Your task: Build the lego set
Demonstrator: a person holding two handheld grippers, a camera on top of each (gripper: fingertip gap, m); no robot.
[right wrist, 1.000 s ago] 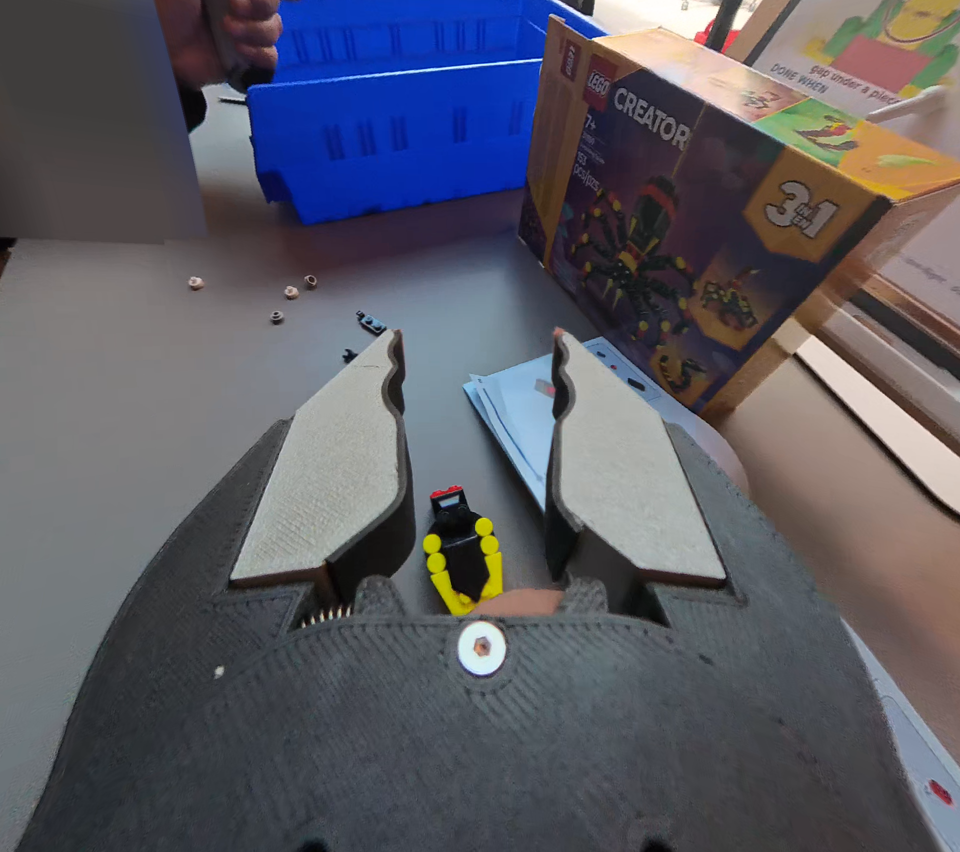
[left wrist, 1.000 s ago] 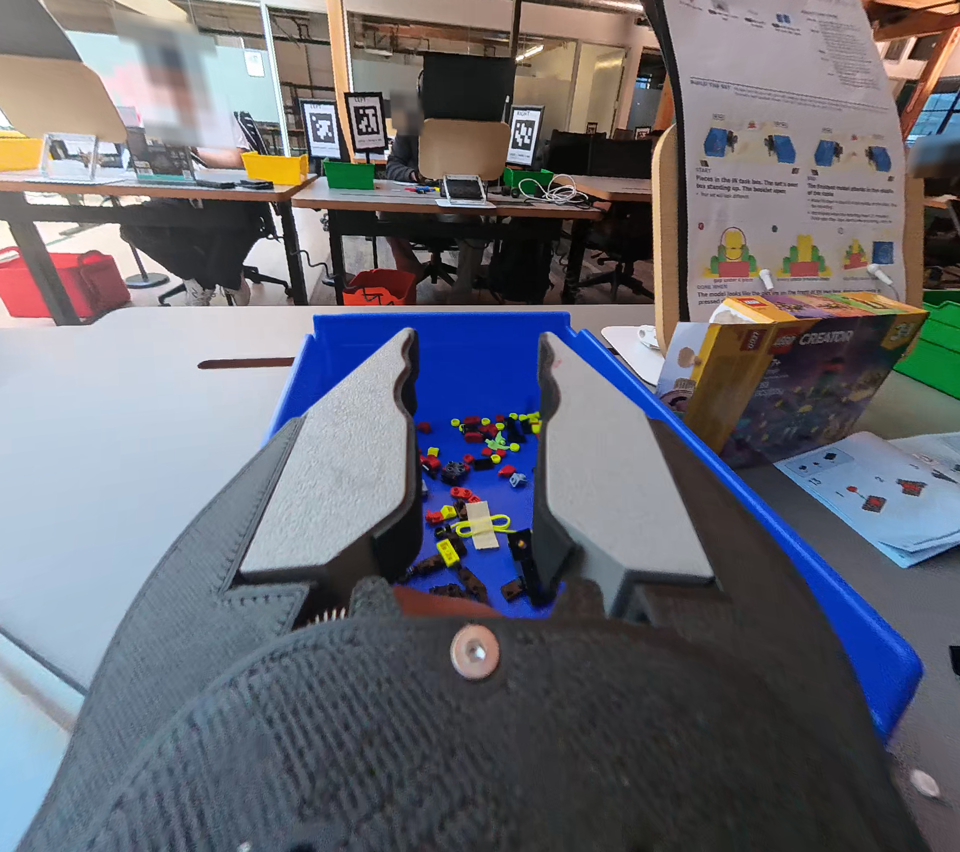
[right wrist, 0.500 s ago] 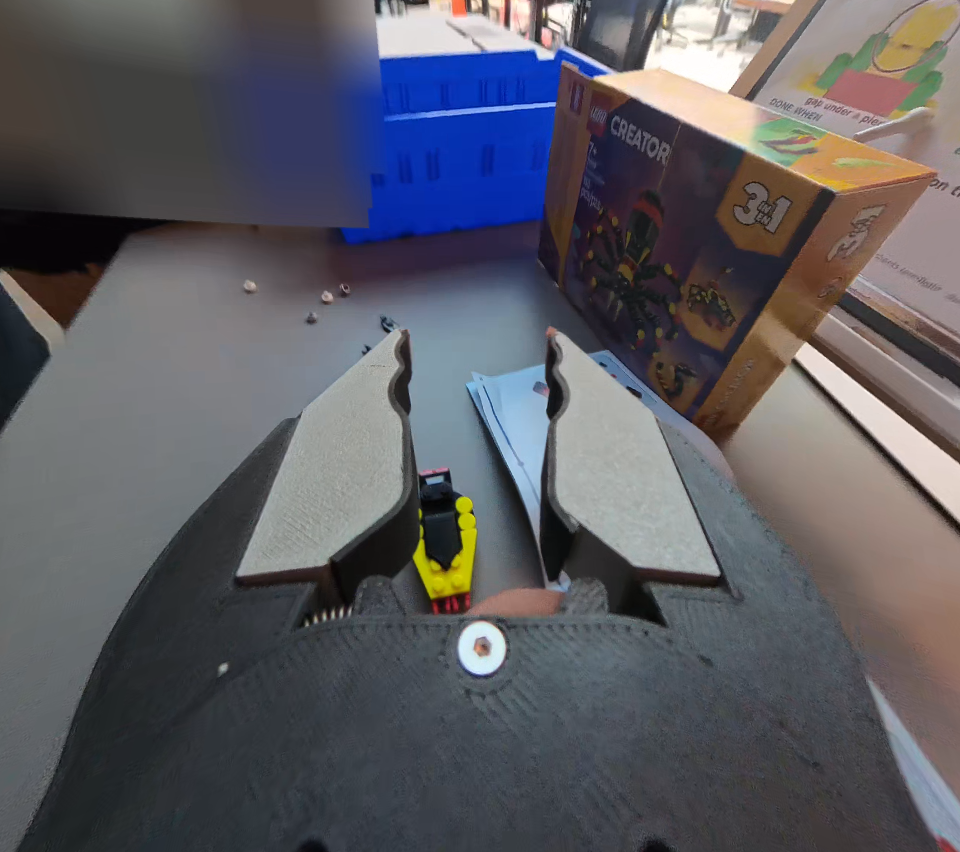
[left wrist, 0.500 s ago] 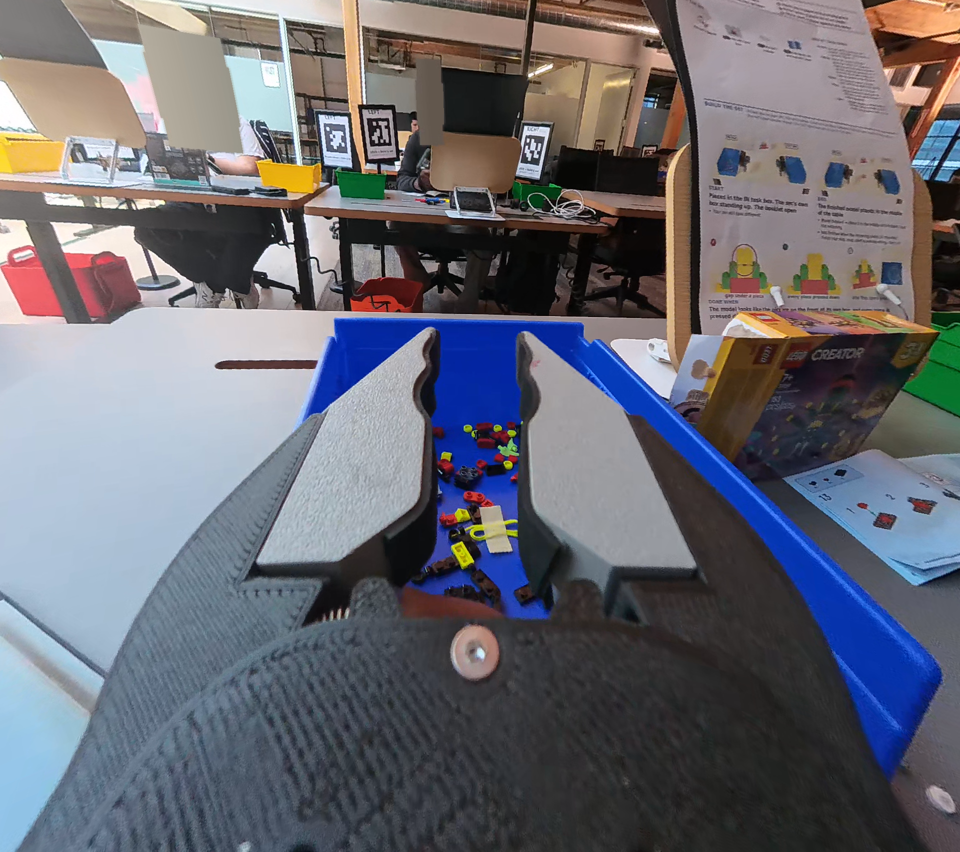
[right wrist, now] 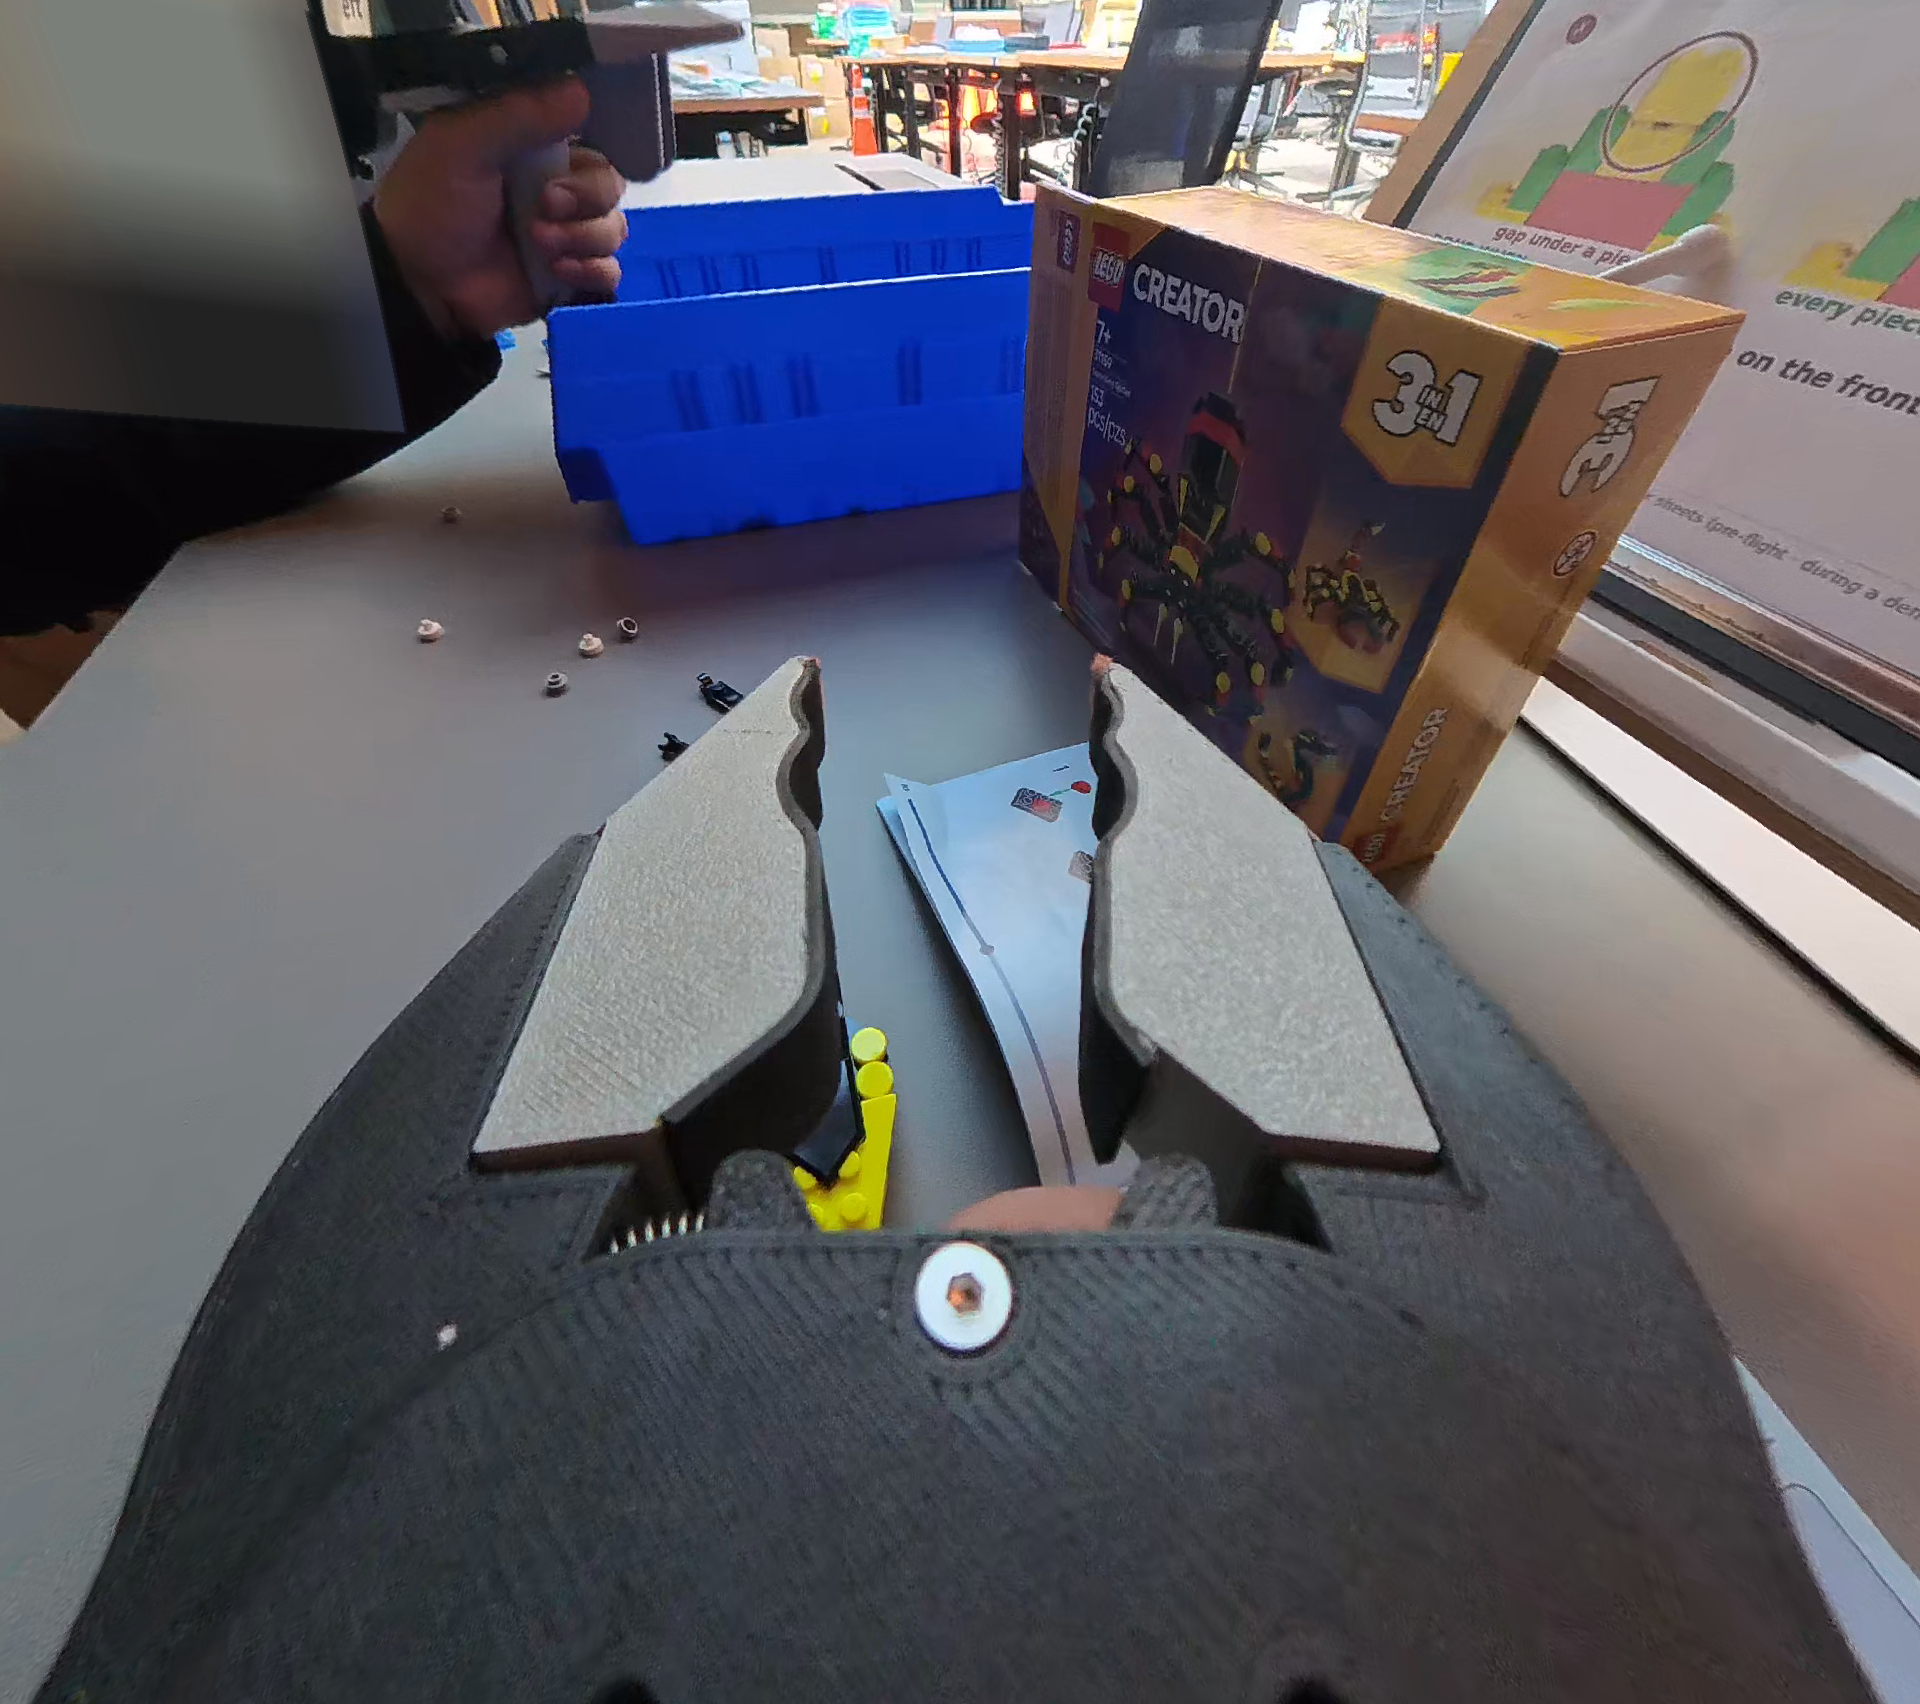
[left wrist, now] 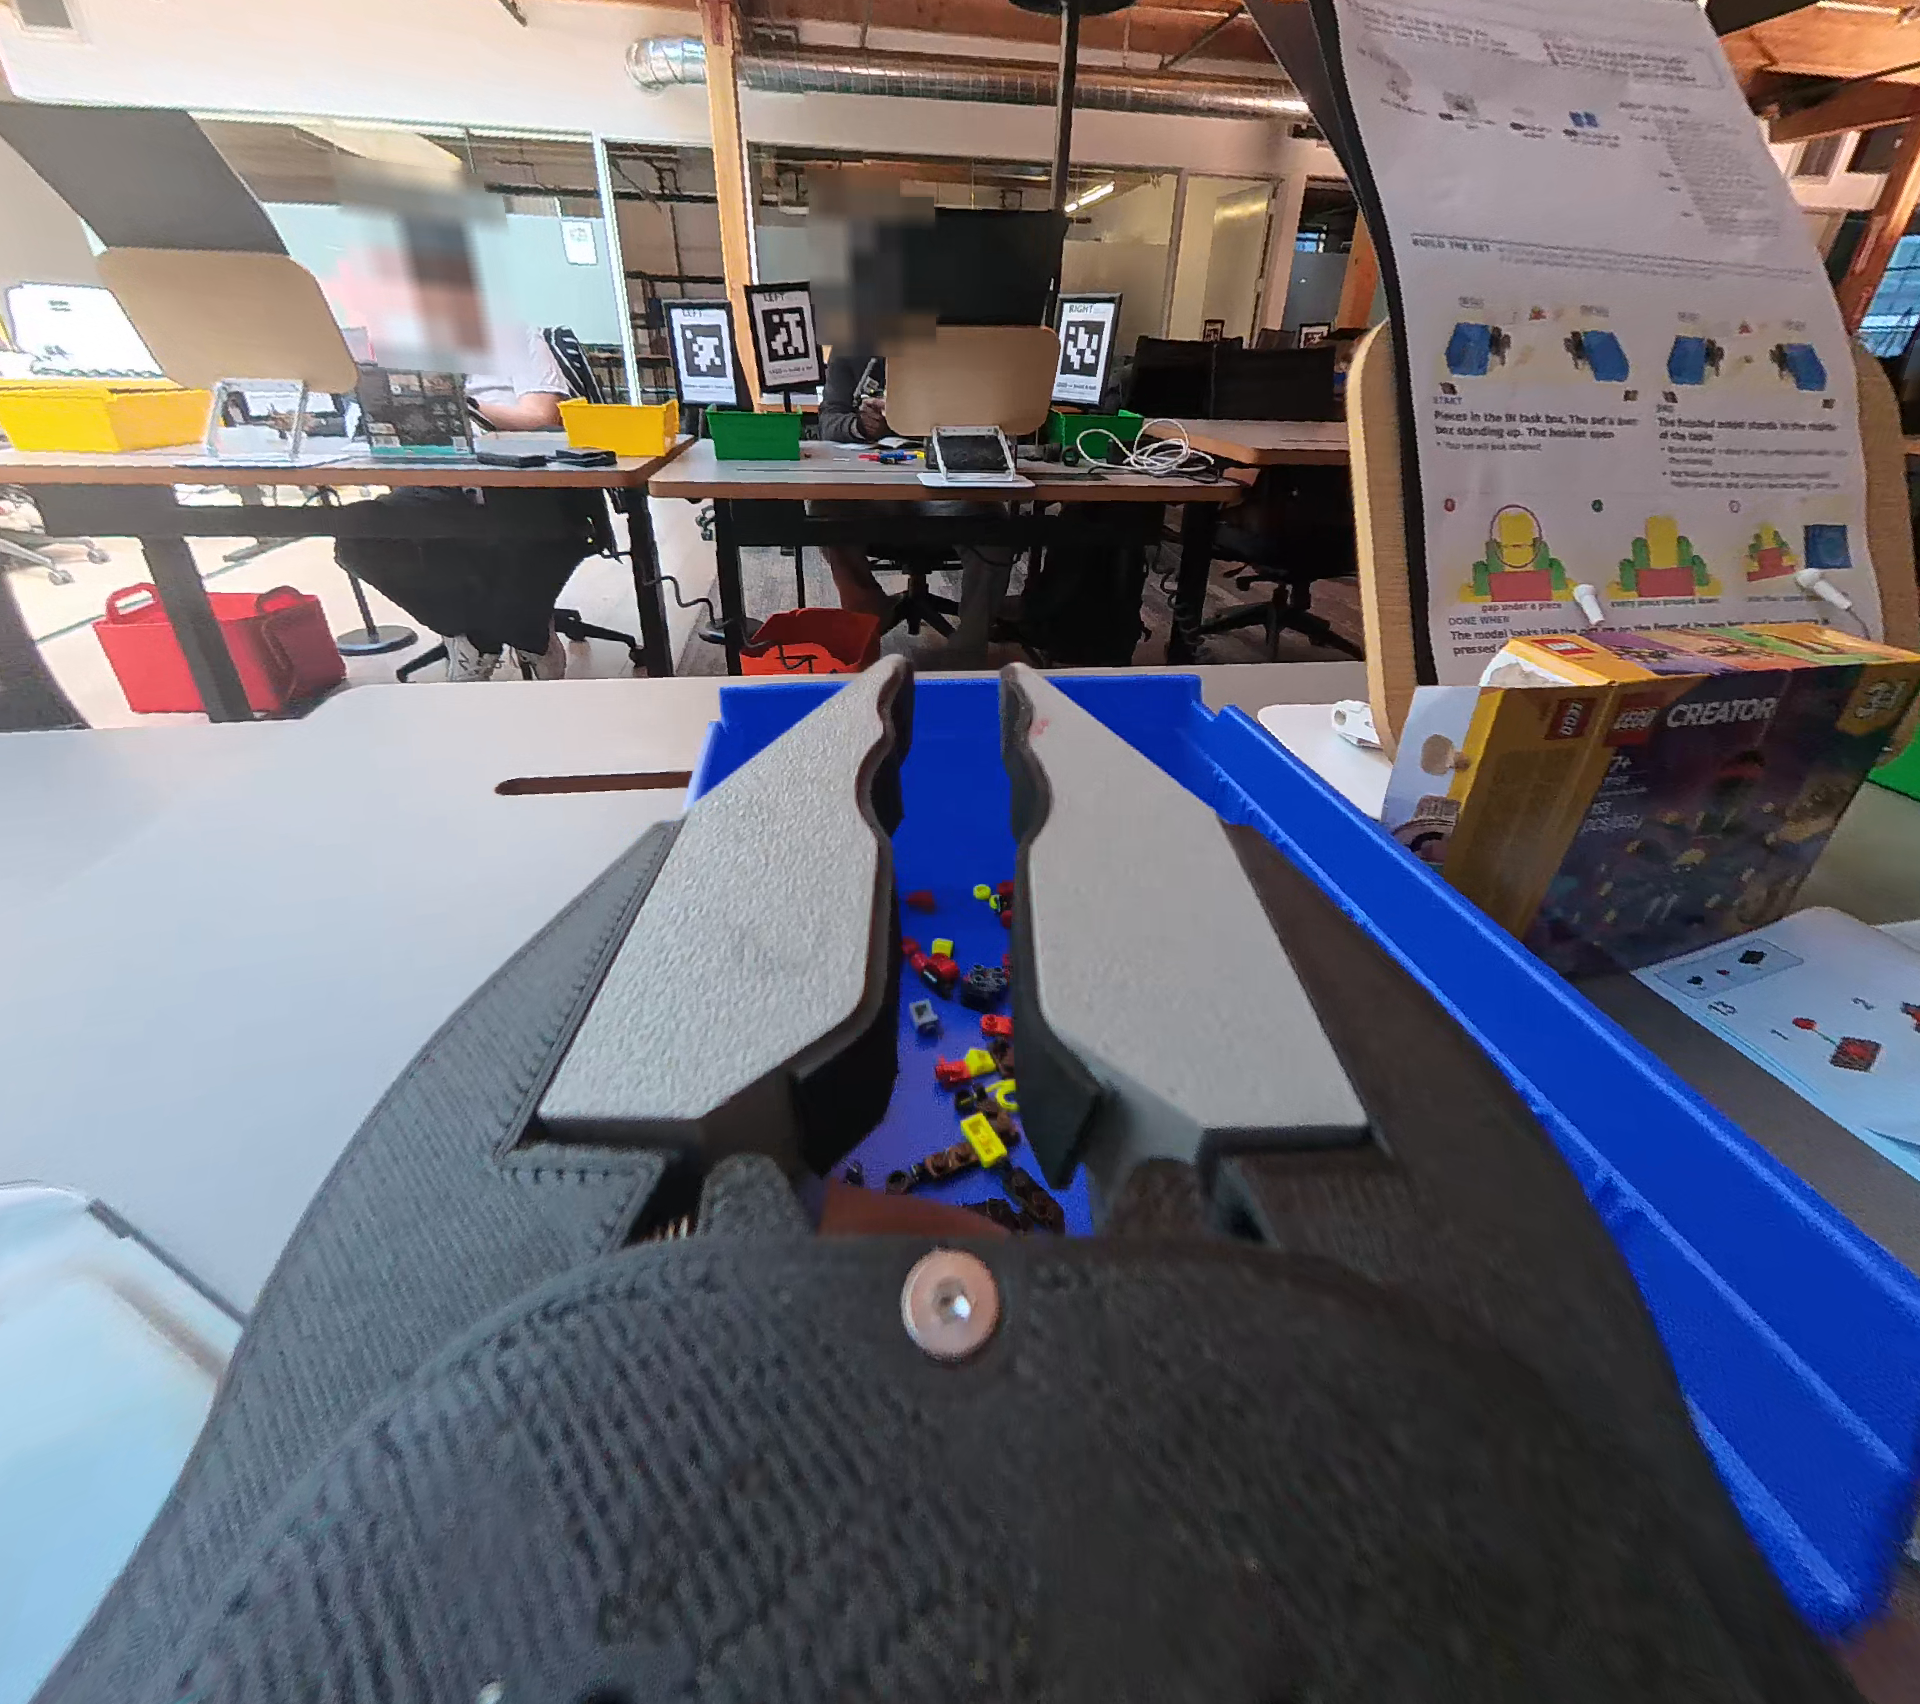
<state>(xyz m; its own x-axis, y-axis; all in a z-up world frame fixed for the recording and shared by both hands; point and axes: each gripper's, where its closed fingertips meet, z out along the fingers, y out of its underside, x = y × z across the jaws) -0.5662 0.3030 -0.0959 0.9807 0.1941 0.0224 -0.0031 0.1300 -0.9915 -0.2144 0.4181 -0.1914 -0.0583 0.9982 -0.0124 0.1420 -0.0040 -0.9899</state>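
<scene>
My left gripper [left wrist: 953, 693] hovers above the blue bin [left wrist: 1455, 979], its jaws only a narrow gap apart and empty. Loose red, yellow and black lego pieces [left wrist: 966, 1031] lie on the bin floor below the fingers. My right gripper [right wrist: 956, 672] is open and low over the dark table. A small yellow and black lego assembly [right wrist: 862, 1124] lies on the table between its jaws, close to the left finger and partly hidden by it. The right wrist view also shows the left gripper [right wrist: 623, 54], held in a hand above the bin [right wrist: 790, 407].
The lego set box [right wrist: 1299, 511] stands right of the bin, also in the left wrist view [left wrist: 1662, 802]. An instruction booklet [right wrist: 997, 875] lies under the right jaws. Small loose pieces [right wrist: 587, 644] dot the table. A propped instruction sheet [left wrist: 1590, 304] stands behind the box. The grippers' ends are close to 40 centimeters from one another.
My left gripper's jaws have narrowed from wide to a slim gap. My right gripper has shifted, so the yellow and black assembly now sits against its left finger.
</scene>
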